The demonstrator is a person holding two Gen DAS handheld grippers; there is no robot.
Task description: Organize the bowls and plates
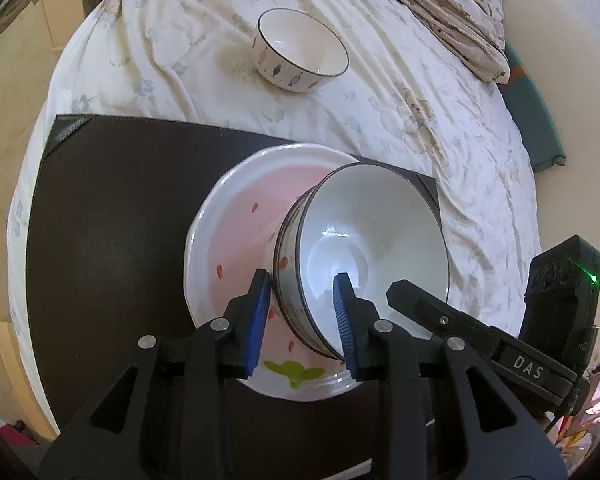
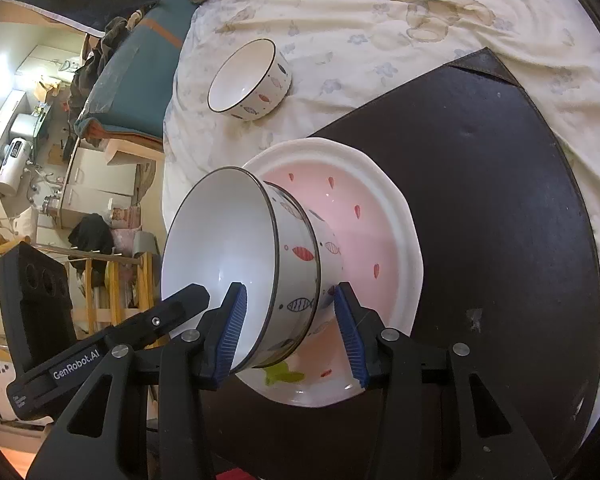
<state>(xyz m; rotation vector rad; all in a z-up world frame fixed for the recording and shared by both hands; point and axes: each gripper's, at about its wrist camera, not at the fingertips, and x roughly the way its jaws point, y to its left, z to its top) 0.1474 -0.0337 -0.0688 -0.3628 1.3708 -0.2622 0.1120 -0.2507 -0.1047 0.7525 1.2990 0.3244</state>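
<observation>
Both grippers straddle the stacked bowls' (image 1: 364,256) rims on the pink plate (image 1: 236,236) — left (image 1: 302,320) and right (image 2: 290,328) spread, not pinching; another bowl (image 1: 300,50) sits apart.

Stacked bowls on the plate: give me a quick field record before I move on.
stacked bowls: two nested, sitting on pink plate
plate support: dark mat over bedsheet
left tool: one finger inside, one outside the bowl wall; grip unclear
right tool: same straddle; grip unclear
loose bowl: upright on bedsheet, off the mat
</observation>
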